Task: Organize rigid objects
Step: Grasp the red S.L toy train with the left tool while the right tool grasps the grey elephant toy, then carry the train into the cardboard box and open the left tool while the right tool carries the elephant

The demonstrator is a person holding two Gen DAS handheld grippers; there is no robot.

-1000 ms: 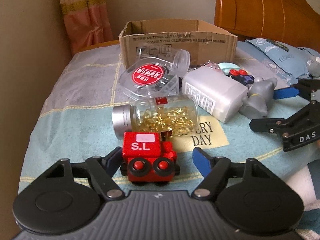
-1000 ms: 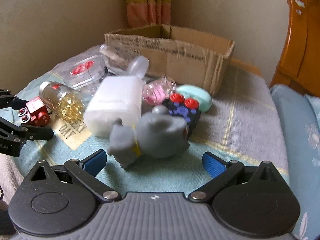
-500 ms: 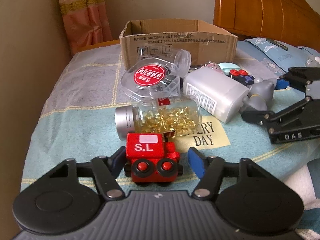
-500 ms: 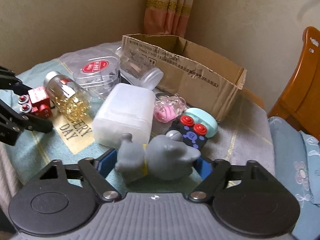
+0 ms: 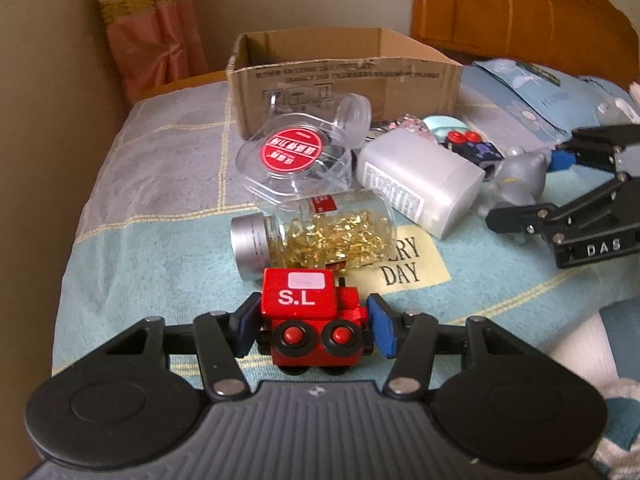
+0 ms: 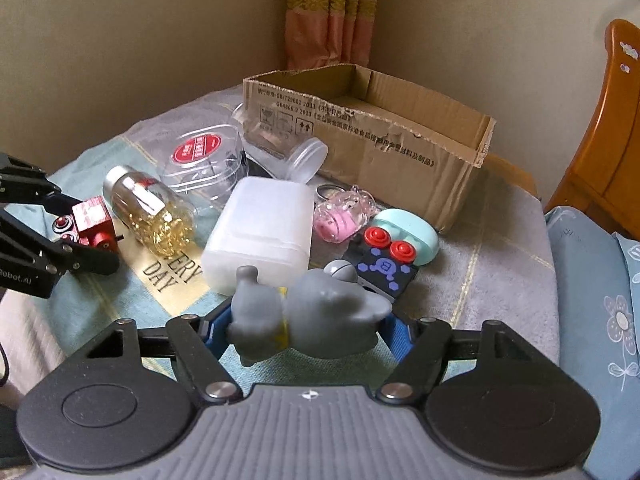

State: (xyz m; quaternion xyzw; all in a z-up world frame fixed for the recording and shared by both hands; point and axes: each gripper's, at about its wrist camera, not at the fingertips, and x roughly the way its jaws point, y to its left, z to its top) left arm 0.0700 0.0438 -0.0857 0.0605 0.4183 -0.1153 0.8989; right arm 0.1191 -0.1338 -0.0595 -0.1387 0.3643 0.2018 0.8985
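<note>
Bed covered with a pale blue and grey checked blanket, yellow "EVERY DAY" patch near its middle; beige walls, pink curtain in the corner, orange wooden headboard at the far right, blue floral pillow beside it.

Left gripper closed right down on the red toy train marked "S.L"; blue pads touch both its sides; train sits on the blanket at the near edge; in the right wrist view it shows at far left between the black fingers.

Right gripper about half closed, jaws clamped on the grey rubber animal toy; blue pads press its two sides; whether it has left the blanket cannot be told.

Clutter between them: capsule bottle with a silver cap lying on its side, touching the train's back; clear plastic jar with red label behind it; white plastic bottle lying flat, just beside the grey toy; pink keychain, mint green case, black block with red buttons close together.

Open cardboard box at the far side, near wall low, nothing visible inside; bare blanket left of the clutter and right of the box; bed's left edge runs close to the wall.
</note>
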